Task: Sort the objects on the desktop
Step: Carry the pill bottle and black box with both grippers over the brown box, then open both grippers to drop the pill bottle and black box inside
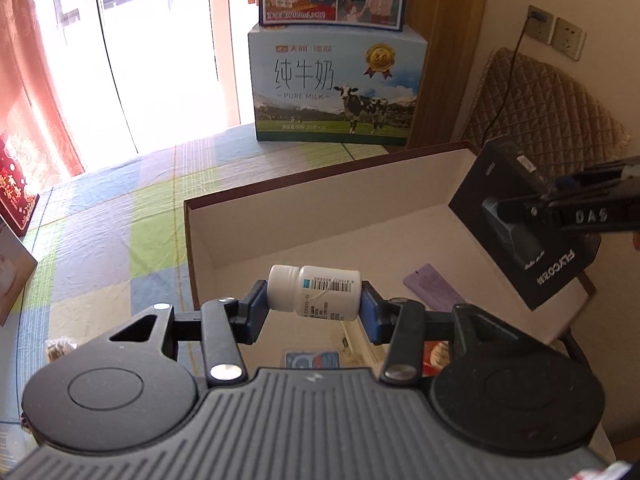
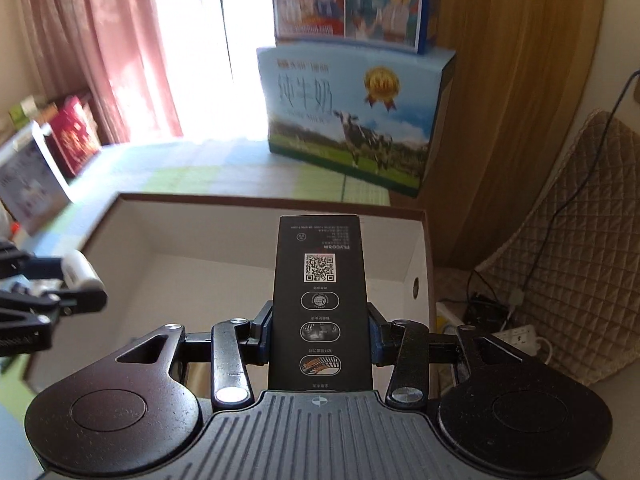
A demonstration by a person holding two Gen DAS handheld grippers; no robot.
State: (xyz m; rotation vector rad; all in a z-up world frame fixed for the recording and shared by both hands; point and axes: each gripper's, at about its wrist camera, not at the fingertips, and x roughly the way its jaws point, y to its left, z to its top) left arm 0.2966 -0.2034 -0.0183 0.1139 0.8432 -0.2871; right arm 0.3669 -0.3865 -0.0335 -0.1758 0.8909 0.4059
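Observation:
A white pill bottle with a barcode label lies sideways between the blue pads of my left gripper, which is shut on it. It hangs over the open cardboard box, white inside with a brown rim. My right gripper is shut on a tall black Flyco carton with a QR code, held above the same box. From the left wrist, the right gripper and its black carton sit at the box's right side. In the right wrist view, the left gripper and the bottle are at the left edge.
On the box floor lie a purple flat item, a blue-and-white packet and a red item. Stacked milk cartons stand behind on the checked cloth. A red box is at left, a quilted chair and power strip at right.

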